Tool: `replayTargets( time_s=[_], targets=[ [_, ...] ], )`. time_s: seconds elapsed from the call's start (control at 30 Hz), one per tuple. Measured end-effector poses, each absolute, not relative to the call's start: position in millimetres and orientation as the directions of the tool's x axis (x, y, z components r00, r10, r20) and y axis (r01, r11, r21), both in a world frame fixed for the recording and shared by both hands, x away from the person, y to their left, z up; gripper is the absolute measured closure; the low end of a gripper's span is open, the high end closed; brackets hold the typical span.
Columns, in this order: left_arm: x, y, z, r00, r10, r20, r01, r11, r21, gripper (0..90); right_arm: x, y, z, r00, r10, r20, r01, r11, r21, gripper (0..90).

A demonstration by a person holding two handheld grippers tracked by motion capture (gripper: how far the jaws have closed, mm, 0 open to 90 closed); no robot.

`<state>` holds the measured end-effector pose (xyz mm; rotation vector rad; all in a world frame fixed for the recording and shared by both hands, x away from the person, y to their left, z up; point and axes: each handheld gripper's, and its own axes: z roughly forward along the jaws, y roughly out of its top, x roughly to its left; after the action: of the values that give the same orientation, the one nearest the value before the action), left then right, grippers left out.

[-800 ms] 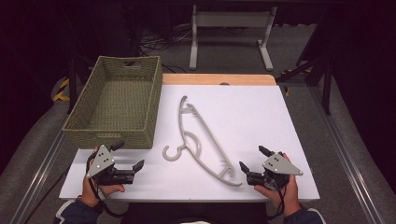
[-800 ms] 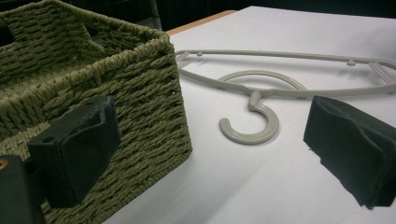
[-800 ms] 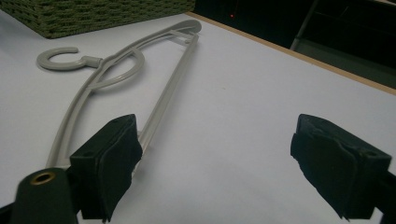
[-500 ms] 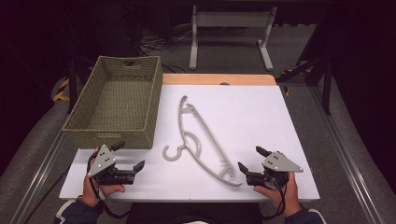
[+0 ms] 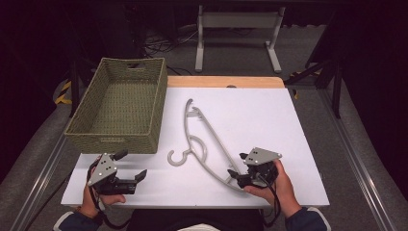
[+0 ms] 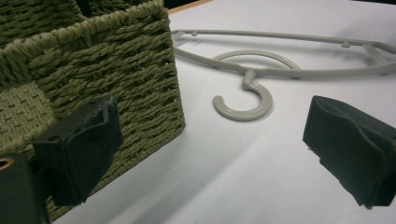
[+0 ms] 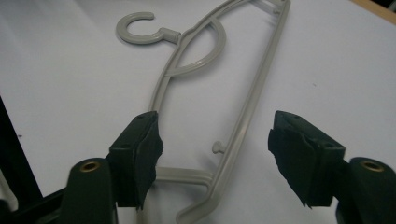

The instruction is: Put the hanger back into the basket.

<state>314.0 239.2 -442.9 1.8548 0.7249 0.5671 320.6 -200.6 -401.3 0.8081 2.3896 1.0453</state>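
Nearest you, your left gripper [image 5: 129, 166] hovers at the near left of the white table [image 5: 250, 110], its 2 jaws spread wide with nothing between them. In the left gripper view those jaws frame bare tabletop, with the corner of the woven basket [image 6: 93, 65] just behind the left pad and the hanger's hook [image 6: 245, 100] lying ahead.

Your right gripper [image 5: 237, 165] sits at the near right, right over the near end of the grey plastic hanger [image 5: 207, 144]. Its jaws stand apart, and the right gripper view shows the hanger's [image 7: 210, 93] near end lying flat between them; the left pad is at the hanger's outer bar, and you cannot tell from that view whether it touches. The pads do not clamp it.

Farther off, the hanger stretches away across the middle of the table, hook turned toward the basket [image 5: 120, 103], which stands at the far left with its near wall close to your left gripper.
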Motion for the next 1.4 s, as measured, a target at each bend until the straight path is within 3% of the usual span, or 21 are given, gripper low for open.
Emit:
replayTargets(
  time_s=[0.5,0.8,1.0,1.23,1.4],
  targets=[
    [316.4,237.7,-443.2,0.728,0.683,0.061,0.221,-0.318,0.922,6.6,334.0,-154.1,-412.8,-0.845,0.533,-0.042,0.425,0.718,0.551,46.0],
    [316.4,237.1,-442.8,0.724,0.687,0.069,0.221,-0.326,0.919,6.8,336.4,-142.3,-433.9,-0.876,0.480,-0.044,0.411,0.791,0.454,65.8],
    [315.6,237.0,-442.7,0.720,0.691,0.064,0.225,-0.320,0.920,7.3,336.9,-142.3,-434.3,-0.887,0.460,-0.036,0.395,0.797,0.458,77.6],
    [315.9,232.9,-443.1,0.710,0.700,0.078,0.225,-0.330,0.917,7.3,343.4,-146.7,-434.8,-0.892,0.452,0.013,0.404,0.784,0.471,79.7],
    [315.8,231.5,-443.8,0.718,0.693,0.074,0.228,-0.334,0.914,7.6,345.1,-155.6,-436.5,-0.873,0.484,0.061,0.437,0.719,0.540,82.5]
  ],
)
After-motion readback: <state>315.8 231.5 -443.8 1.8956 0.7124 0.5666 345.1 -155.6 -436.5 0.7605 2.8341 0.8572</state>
